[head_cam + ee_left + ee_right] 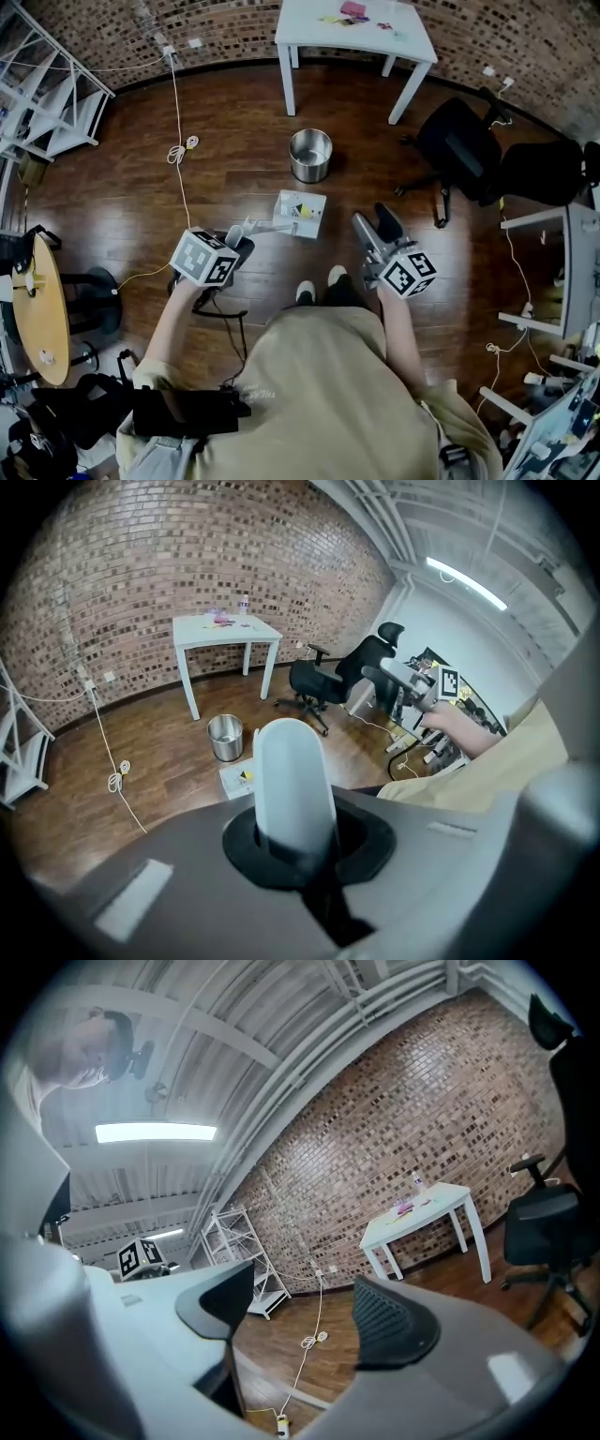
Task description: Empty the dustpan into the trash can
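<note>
Carrying the white plastic dustpan (pixel 300 214) to the bin: the pan is sitting out ahead of the person's white shoes (pixel 305 292), just short of the round, shiny metal trash can (pixel 310 174). The can is standing open-topped between the pan and the white table (pixel 309 28). Whether the pan is clear of the dark wooden floor (pixel 234 112) the views are not settling. A few yellow and dark scraps (pixel 302 211) are lying in its tray. The left gripper (pixel 239 246) is clenching the pan's long, rounded white handle (pixel 292 785), which is seated squarely between the black pads. The right gripper (pixel 375 225) is hovering beside it, jaws slightly parted, grasping nothing and pointing out level across the room.

Judged from this layout, the step in hand is bringing the pan's open lip over the can's mouth. Doing it well is calling for a tray held level, or tilted slightly back toward the handle, until the lip is fully past the rim. Tipping sooner is likely to drop scraps on the floor. The grip is sitting far from the tray, so the pan is apt to swing, and a slow wrist roll is suiting the pour better than a flick. The white cable (pixel 178 150) at the left and the black office chair (pixel 459 145) at the right are lying well apart from the path.
</note>
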`<control>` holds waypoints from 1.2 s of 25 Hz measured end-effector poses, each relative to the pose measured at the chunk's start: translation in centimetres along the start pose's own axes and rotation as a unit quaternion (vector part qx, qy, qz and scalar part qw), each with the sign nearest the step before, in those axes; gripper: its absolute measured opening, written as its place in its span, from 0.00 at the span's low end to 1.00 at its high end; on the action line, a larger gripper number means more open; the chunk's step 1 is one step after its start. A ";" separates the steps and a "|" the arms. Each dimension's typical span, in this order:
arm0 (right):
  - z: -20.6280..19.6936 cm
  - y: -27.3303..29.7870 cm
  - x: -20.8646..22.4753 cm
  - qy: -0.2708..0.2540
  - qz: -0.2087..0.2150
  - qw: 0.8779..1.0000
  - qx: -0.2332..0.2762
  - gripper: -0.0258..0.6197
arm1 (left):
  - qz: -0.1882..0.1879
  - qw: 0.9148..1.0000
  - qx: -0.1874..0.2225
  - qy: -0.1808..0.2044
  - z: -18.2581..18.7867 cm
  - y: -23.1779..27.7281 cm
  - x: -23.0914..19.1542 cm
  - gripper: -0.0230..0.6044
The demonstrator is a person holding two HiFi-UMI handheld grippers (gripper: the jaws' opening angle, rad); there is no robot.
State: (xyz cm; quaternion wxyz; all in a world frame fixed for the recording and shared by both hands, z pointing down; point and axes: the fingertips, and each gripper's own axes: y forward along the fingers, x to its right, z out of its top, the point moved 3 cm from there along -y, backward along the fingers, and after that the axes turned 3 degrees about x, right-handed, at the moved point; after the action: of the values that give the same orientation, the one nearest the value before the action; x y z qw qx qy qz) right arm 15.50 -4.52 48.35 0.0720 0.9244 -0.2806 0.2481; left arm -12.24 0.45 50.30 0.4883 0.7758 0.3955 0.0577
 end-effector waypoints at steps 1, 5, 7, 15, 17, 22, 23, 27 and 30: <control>0.2 0.5 0.7 0.003 0.002 1.000 0.000 0.54 | -0.002 1.000 -0.002 0.001 0.8 0.0 -0.1 0.04; 1.5 3.2 3.5 0.007 0.018 1.000 -0.002 0.54 | 0.000 1.000 -0.004 -0.003 4.2 0.3 -0.9 0.04; 2.3 4.7 4.6 0.008 0.031 0.999 -0.005 0.54 | 0.003 1.000 -0.003 -0.009 5.9 0.8 -1.2 0.04; 6.4 8.6 8.0 -0.002 0.079 0.997 -0.003 0.54 | 0.012 1.000 0.002 -0.007 12.3 0.2 -1.9 0.04; 6.6 9.3 8.9 0.005 0.082 0.997 -0.008 0.54 | 0.017 1.000 0.006 -0.007 13.6 -0.1 -2.2 0.04; 7.1 11.1 9.6 0.013 0.082 0.996 -0.015 0.54 | 0.022 1.000 0.017 -0.012 15.8 0.0 -3.8 0.04; 7.2 11.6 9.5 0.010 0.084 0.996 -0.015 0.54 | 0.023 0.999 0.019 -0.013 16.1 0.1 -4.4 0.04; 7.7 13.5 10.7 0.007 0.076 0.997 -0.015 0.54 | 0.023 1.000 0.010 0.001 17.8 1.7 -6.9 0.04; 8.1 15.1 12.5 0.010 0.062 0.998 -0.015 0.54 | 0.021 1.000 0.001 0.002 19.1 3.2 -9.1 0.04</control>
State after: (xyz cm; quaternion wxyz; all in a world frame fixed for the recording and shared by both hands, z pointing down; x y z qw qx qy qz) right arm 19.46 -25.35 47.45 0.0735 0.9013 -0.3409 0.2569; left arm -7.55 -19.89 45.75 0.4853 0.7842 0.3803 0.0693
